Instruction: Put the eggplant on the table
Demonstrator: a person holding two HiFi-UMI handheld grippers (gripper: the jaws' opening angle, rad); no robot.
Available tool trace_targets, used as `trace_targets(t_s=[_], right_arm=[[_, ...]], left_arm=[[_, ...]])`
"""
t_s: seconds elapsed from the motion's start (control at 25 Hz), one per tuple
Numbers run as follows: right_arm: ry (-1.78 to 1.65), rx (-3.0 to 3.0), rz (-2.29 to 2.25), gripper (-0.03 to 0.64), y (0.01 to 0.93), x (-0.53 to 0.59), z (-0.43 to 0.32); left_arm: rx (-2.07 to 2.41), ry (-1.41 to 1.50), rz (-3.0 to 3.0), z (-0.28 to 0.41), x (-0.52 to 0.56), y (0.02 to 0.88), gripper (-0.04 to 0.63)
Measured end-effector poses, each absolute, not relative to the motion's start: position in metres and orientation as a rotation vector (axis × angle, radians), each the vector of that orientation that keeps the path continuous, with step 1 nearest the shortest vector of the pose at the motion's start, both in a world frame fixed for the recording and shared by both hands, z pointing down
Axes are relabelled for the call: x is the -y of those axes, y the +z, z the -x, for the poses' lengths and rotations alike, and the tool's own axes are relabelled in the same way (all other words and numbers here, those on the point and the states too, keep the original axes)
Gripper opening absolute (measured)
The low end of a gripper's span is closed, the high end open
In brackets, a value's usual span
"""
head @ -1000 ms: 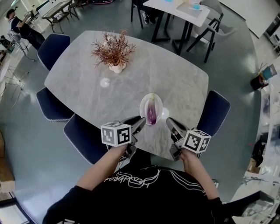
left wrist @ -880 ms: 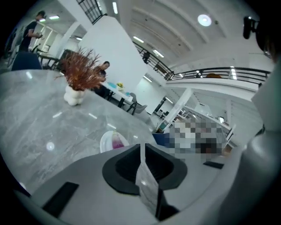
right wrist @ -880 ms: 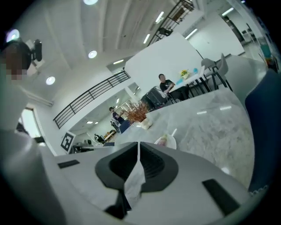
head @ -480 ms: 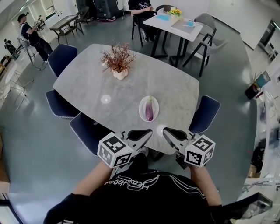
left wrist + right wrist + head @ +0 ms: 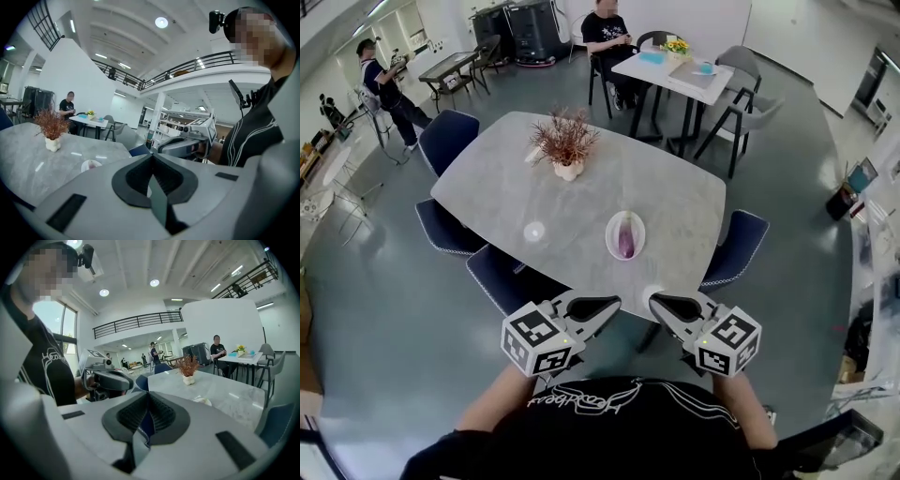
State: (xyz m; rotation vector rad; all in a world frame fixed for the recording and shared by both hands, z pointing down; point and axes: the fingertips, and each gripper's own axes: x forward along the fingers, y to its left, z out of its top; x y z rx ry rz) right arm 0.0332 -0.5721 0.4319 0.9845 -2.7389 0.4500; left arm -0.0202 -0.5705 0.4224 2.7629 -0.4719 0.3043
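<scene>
A purple eggplant [image 5: 625, 240] lies on a white plate [image 5: 612, 232] on the grey marble table [image 5: 675, 202], a little right of its middle. Both grippers hang off the table's near edge, close to my chest, their tips turned toward each other. My left gripper [image 5: 616, 303] is shut with nothing in it, and so is my right gripper [image 5: 653, 299]. In the left gripper view the shut jaws [image 5: 152, 158] face the right gripper [image 5: 185, 143], with the plate [image 5: 91, 165] low at the left. The right gripper view shows its shut jaws [image 5: 149, 397] facing the left gripper [image 5: 107, 379].
A dried plant in a white pot [image 5: 566, 142] stands at the table's far side, and a small clear dish [image 5: 533, 231] lies left of the plate. Dark blue chairs [image 5: 738, 249] ring the table. A second table [image 5: 679, 64] with a seated person stands behind.
Both grippers have drawn back from the plate toward my body and risen, rolling so their tips face each other. The eggplant and plate have stayed where they were.
</scene>
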Motion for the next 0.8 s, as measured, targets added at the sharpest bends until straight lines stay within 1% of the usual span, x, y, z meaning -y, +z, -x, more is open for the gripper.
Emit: trace_targets(t_s=[0.32, 0.56, 0.8], right_arm=[[0.457, 2.703, -1.051, 0.02, 0.424, 0.527, -0.005], [0.475, 2.694, -1.12, 0.018, 0.426, 0.49, 0.046], [0.501, 2.756, -1.139, 0.018, 0.415, 0.439, 0.099]], left_arm=[[0.424, 0.318, -2.799, 0.047, 0.525, 0.415, 0.009], [0.399, 0.343, -2.808, 0.097, 0.482, 0.415, 0.009], [0.377, 0.296, -2.799, 0.144, 0.438, 0.408, 0.009]])
